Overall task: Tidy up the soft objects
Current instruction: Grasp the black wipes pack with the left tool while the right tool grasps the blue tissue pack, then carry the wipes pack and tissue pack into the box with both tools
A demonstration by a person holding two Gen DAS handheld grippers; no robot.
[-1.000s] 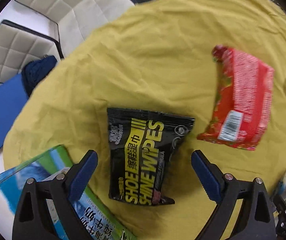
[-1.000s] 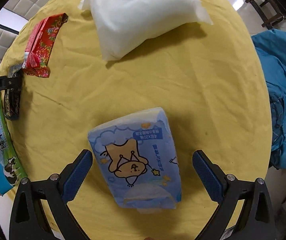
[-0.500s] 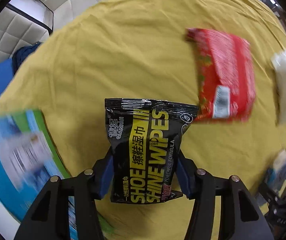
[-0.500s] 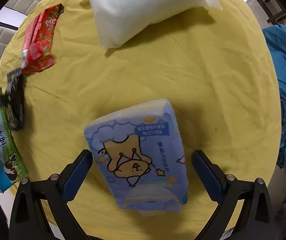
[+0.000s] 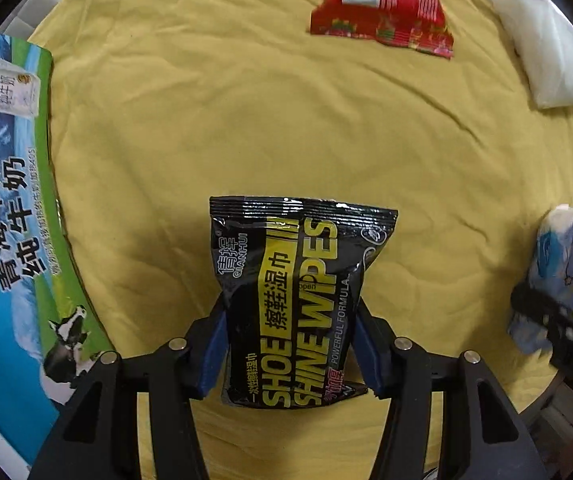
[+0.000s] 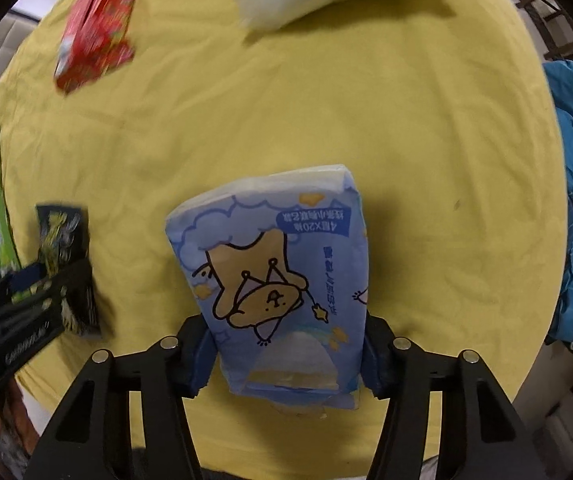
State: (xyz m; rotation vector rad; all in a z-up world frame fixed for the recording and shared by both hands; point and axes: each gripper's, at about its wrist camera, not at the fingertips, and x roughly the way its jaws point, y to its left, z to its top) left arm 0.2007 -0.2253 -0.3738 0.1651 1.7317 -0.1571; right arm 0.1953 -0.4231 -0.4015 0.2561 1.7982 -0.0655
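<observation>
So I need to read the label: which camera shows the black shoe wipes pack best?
The left wrist view: the black shoe wipes pack sits centred, sharp and label-up in the left tool. The right wrist view shows it only blurred at the left edge.

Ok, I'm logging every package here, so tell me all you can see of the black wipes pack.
The wipes pack is a glossy black soft pouch with crimped ends and yellow print reading SHOE SHINE WIPES, plus Chinese characters. The left gripper is shut on its lower half, blue pads pressing both sides and pinching it in slightly. It sits above the yellow cloth; whether it touches the cloth is unclear.
</observation>
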